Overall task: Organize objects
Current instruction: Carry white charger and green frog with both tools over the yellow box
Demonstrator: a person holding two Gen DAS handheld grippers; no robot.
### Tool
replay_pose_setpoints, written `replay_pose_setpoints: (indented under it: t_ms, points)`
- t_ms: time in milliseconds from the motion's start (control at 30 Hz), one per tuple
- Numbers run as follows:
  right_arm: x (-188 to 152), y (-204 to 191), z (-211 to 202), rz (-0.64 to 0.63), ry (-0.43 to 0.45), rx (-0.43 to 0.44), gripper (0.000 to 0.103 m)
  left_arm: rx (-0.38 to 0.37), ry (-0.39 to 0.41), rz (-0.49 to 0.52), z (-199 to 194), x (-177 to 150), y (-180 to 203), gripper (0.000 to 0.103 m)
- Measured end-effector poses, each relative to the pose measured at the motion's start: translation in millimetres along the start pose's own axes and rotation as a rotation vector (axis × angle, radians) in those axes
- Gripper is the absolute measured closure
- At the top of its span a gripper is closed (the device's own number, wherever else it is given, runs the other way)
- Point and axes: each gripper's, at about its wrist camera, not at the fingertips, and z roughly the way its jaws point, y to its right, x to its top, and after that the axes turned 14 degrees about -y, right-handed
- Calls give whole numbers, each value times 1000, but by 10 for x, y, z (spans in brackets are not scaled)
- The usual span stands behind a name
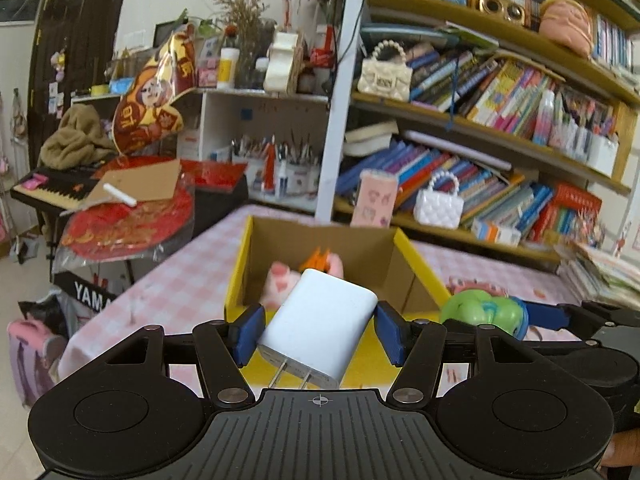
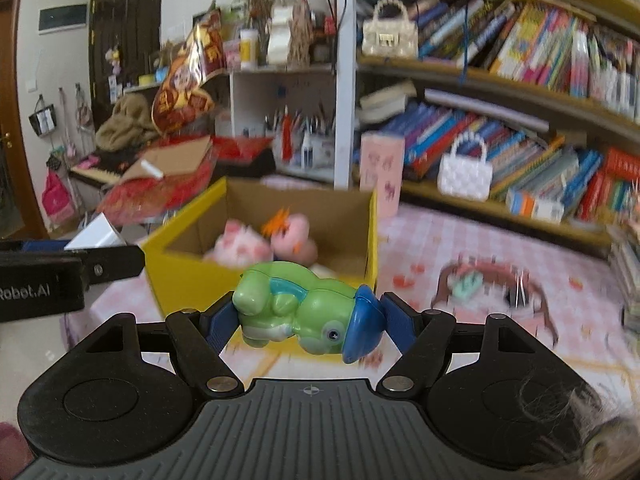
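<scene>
- Two things are in my grippers at once, one in each, both carried above the pink checked tablecloth (image 2: 460, 236) and pointed at the yellow cardboard box (image 1: 236, 276).
- My left gripper (image 1: 318, 332) is clamped on a white USB wall charger (image 1: 320, 328); its blue pads (image 1: 250, 334) press its two flat sides, and its two metal prongs face back towards me.
- My right gripper (image 2: 308, 320) is clamped on a green plastic frog toy (image 2: 296, 312) with a blue cap, lying sideways between the pads, head to the right.
- Already in the box: two pink plush toys (image 2: 264, 242), one with an orange tuft, resting on the cardboard floor. I take it that part of the sorting is done.
- Left to do, as I judge it: lower both held items over the box rim and release them inside; neither is over the opening yet, though the charger sits just before the near wall.
- On the cloth to the right of the box lies something brown and ring-shaped with a small mint piece (image 2: 468, 282) inside; the right view is smeared there, so I can't say what it is, but it may need tidying too.
- The charger looks smooth, rigid and slightly tilted in the grip; the frog is glossy, hard plastic with rounded limbs.
</scene>
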Motion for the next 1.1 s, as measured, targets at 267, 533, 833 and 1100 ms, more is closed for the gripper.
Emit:
replay_pose_setpoints:
  t_ms: [267, 533, 833, 1100]
  points:
    - [385, 76, 345, -63, 43, 0, 30, 22, 12, 3, 338, 333, 24, 44]
    - [650, 150, 894, -200, 6, 19, 30, 65, -41, -3, 861, 560, 43, 44]
    - [854, 324, 1444, -261, -94, 68, 30, 126, -110, 45, 1315, 661, 133, 44]
    - [911, 269, 1738, -408, -179, 94, 30, 155, -161, 63, 1535, 695, 163, 44]
